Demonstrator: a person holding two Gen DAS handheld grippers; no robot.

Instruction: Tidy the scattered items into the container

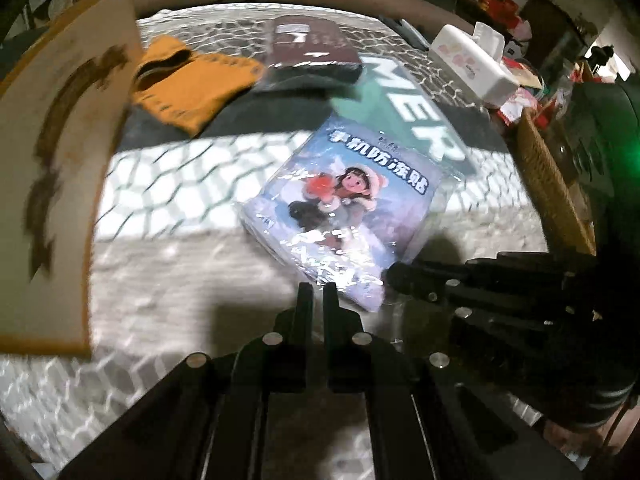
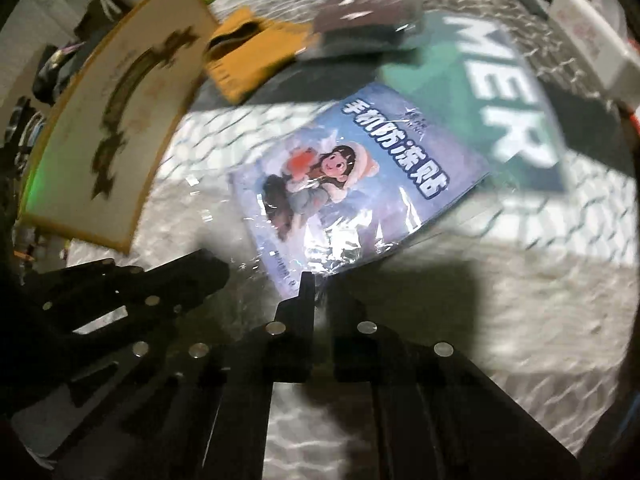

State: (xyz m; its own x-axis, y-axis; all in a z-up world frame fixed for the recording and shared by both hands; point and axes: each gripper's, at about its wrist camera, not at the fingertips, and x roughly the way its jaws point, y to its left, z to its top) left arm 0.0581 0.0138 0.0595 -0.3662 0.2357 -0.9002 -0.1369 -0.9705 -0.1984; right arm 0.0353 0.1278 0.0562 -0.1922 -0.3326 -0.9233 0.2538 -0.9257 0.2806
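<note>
A blue packet (image 1: 352, 204) in clear wrap, printed with a cartoon child, lies tilted just ahead of both grippers over the patterned cloth. My left gripper (image 1: 318, 294) is shut, its tips pinching the wrap at the packet's near edge. My right gripper (image 2: 320, 286) is also shut on the wrap's near edge (image 2: 308, 268). Each gripper shows in the other's view: the right one (image 1: 400, 276) beside the packet's right corner, the left one (image 2: 216, 268) by its left corner. The packet (image 2: 360, 176) is sharp while everything behind it is blurred.
A beige panel with a brown pattern and yellow rim (image 1: 60, 160) stands on the left. Behind the packet lie an orange pouch (image 1: 192, 84), a dark brown pack (image 1: 312, 48) and a green sheet with white letters (image 1: 412, 120). A white tissue box (image 1: 472, 64) and a wicker edge (image 1: 552, 184) are at right.
</note>
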